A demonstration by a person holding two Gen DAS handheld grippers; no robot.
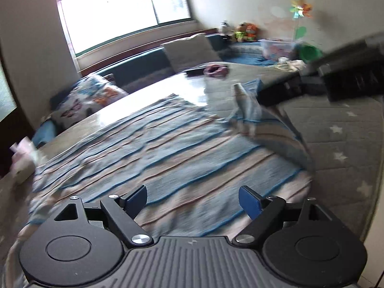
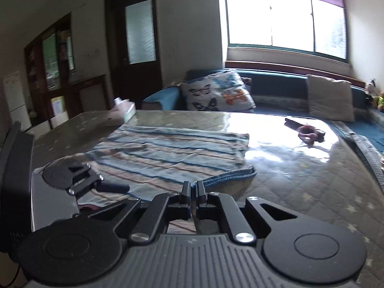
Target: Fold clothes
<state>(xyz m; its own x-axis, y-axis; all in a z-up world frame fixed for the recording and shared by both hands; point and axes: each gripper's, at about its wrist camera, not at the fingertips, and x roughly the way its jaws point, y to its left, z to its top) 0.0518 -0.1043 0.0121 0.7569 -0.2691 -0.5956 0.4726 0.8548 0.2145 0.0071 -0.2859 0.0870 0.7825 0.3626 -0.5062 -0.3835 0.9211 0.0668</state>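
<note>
On the glossy table (image 2: 300,168), we carry the blue striped cloth (image 1: 168,148) edge across slowly with the right hand-held gripper (image 2: 192,189) clenched on it, while the left hand-held gripper (image 1: 193,200) hovers released.

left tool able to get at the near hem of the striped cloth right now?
Probably yes: the left tool is open, hanging just over the striped cloth, nothing between. The right tool pinches a far corner, out of the way.
</note>
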